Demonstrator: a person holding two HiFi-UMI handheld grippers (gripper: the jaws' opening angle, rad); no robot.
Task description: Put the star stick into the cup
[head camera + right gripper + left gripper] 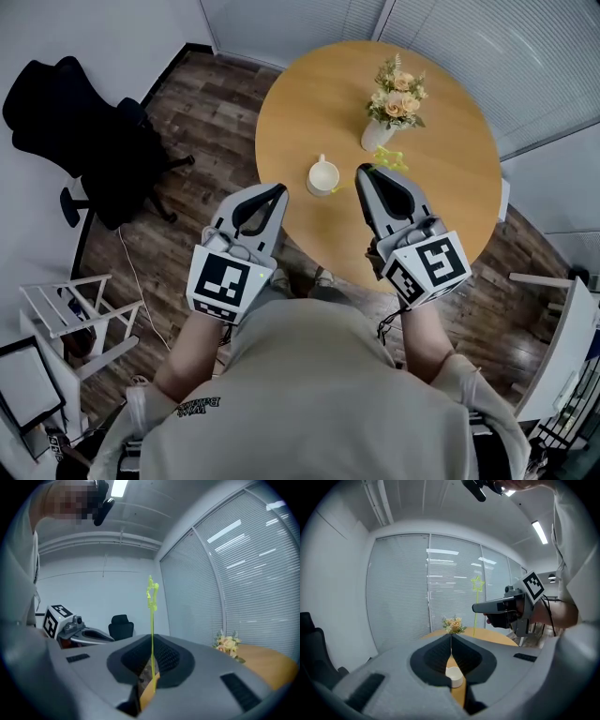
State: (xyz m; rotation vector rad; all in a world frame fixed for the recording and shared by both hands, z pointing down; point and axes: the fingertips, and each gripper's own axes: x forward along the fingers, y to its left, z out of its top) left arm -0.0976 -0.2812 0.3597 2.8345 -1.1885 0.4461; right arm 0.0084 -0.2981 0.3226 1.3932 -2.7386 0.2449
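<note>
A white cup (323, 176) stands on the round wooden table (441, 206) near its front edge. My right gripper (365, 172) hovers just right of the cup, shut on the yellow-green star stick (389, 159). In the right gripper view the star stick (152, 616) rises upright from between the closed jaws of the right gripper (151, 638), star end up. My left gripper (281, 190) is at the table's edge, left of the cup, shut and empty. The left gripper view shows the cup (453, 676) below the left gripper (451, 637), and the star stick (476, 584) above the right gripper (499, 606).
A white vase of flowers (394, 103) stands behind the cup at the table's far right. A black office chair (84, 131) is on the wooden floor to the left, a white rack (66, 309) below it. White furniture (562, 328) stands at the right.
</note>
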